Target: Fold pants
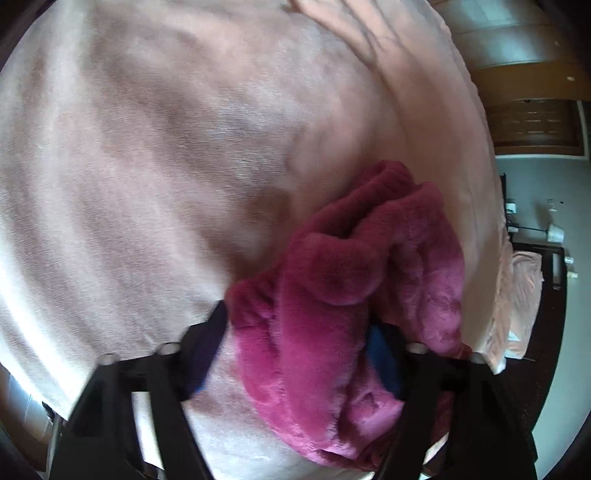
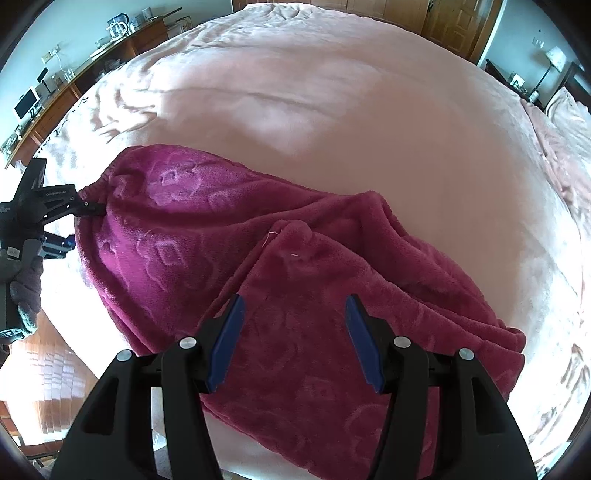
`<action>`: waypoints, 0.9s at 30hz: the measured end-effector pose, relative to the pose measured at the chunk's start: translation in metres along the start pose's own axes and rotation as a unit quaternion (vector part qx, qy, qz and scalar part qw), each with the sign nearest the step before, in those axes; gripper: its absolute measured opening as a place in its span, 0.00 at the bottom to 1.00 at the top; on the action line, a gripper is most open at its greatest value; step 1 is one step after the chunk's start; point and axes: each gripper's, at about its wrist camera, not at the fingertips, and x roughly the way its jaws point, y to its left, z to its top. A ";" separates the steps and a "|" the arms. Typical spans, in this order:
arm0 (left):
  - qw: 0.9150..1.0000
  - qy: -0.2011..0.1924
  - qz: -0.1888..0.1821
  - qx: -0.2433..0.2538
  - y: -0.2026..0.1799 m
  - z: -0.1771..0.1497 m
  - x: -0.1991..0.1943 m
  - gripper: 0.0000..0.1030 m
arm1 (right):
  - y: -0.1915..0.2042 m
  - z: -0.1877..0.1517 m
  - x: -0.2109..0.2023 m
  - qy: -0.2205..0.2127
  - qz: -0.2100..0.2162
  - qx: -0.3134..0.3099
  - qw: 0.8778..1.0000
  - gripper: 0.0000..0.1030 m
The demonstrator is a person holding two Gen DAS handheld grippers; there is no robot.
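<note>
Magenta fleece pants (image 2: 229, 236), embossed pattern, lying across a pink blanket (image 2: 369, 122) on a bed. Waistband end at the left of the right wrist view, bunched; legs run down to the lower right, rumpled, one layer lapped over the other.

Left gripper (image 2: 86, 210): seen from the right wrist view at the far left, its tip is at the elastic waistband edge, touching the cloth. From its own camera, a thick fold of the pants (image 1: 325, 295) sits between the two fingers, hard against the right-hand blue pad (image 1: 380, 354); the left-hand finger (image 1: 207, 343) stands clear of the fleece with bare blanket showing beside it. Jaws part-way in, not clamped as far as this blurred frame allows. A gloved hand (image 2: 27, 291) holds this gripper's handle.

Right gripper (image 2: 293, 317): above the leg section near the crotch, pointing steeply down. Jaws apart, both blue pads (image 2: 231, 343) in plain sight, nothing pinched between them; fleece lies beneath the gap.

Beyond the bed: a wooden sideboard (image 2: 66, 92) with a kettle and small items along the left wall, a wooden door (image 2: 461, 26) at the far end.
</note>
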 end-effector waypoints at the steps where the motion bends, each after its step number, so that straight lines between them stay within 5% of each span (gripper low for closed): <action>1: 1.000 -0.001 0.004 0.005 -0.003 0.000 -0.001 0.55 | 0.000 0.000 0.000 0.000 0.001 -0.001 1.000 0.57; 10: 0.997 -0.032 0.035 0.062 -0.039 -0.015 -0.020 0.31 | -0.009 -0.001 -0.005 -0.006 0.012 -0.008 1.000 0.57; 27: 0.977 -0.107 0.029 0.184 -0.181 -0.113 -0.073 0.25 | -0.114 -0.046 -0.035 -0.016 0.041 0.065 0.997 0.57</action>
